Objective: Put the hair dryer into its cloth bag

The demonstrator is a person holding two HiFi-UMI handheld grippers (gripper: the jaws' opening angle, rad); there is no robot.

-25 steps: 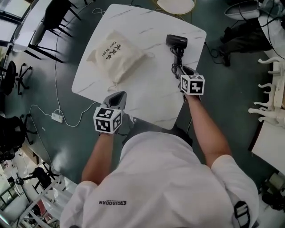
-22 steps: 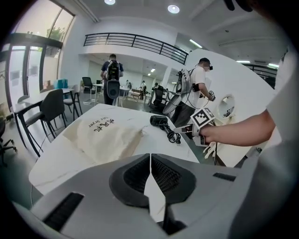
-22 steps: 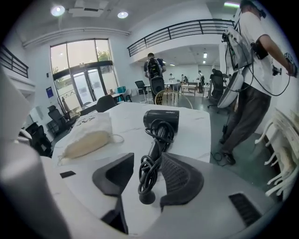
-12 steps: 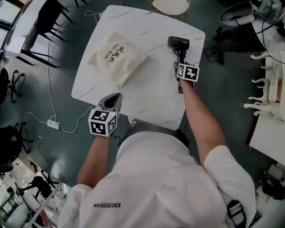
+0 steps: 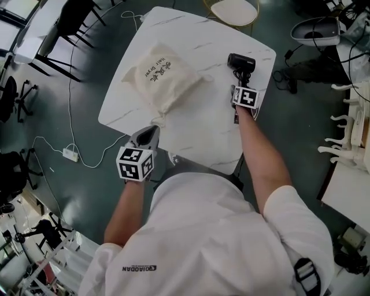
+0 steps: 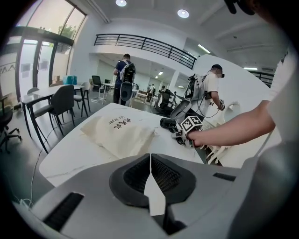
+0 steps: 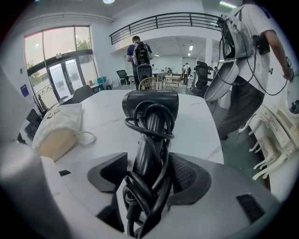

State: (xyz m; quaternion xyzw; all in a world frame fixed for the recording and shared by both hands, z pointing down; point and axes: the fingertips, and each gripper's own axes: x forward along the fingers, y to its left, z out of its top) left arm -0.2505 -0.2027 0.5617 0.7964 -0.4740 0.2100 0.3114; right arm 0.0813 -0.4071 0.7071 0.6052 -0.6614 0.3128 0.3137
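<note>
The black hair dryer (image 5: 241, 62) lies at the table's far right, its cord wound round the handle (image 7: 150, 105). My right gripper (image 5: 238, 89) is open. Its jaws have just been opening and now straddle the handle and cord (image 7: 147, 172), with a gap showing at the left pad. The cream cloth bag (image 5: 163, 78), printed with dark lettering, lies at the far left with its drawstring mouth towards me. It also shows in the left gripper view, bag (image 6: 119, 133), and at the left of the right gripper view, bag (image 7: 58, 126). My left gripper (image 5: 151, 130) is shut and empty (image 6: 150, 163), just short of the bag's mouth.
The white marble table (image 5: 202, 133) has rounded corners. A round-seated chair (image 5: 231, 8) stands at its far edge. On the floor at the left lie a power strip (image 5: 69, 154) and its cable. White racks (image 5: 347, 139) stand at the right. People (image 7: 142, 53) stand in the background.
My right gripper has moved forward and down onto the dryer's handle, and its jaws now stand wide around it. The left gripper has shifted a little at the near edge, still shut.
</note>
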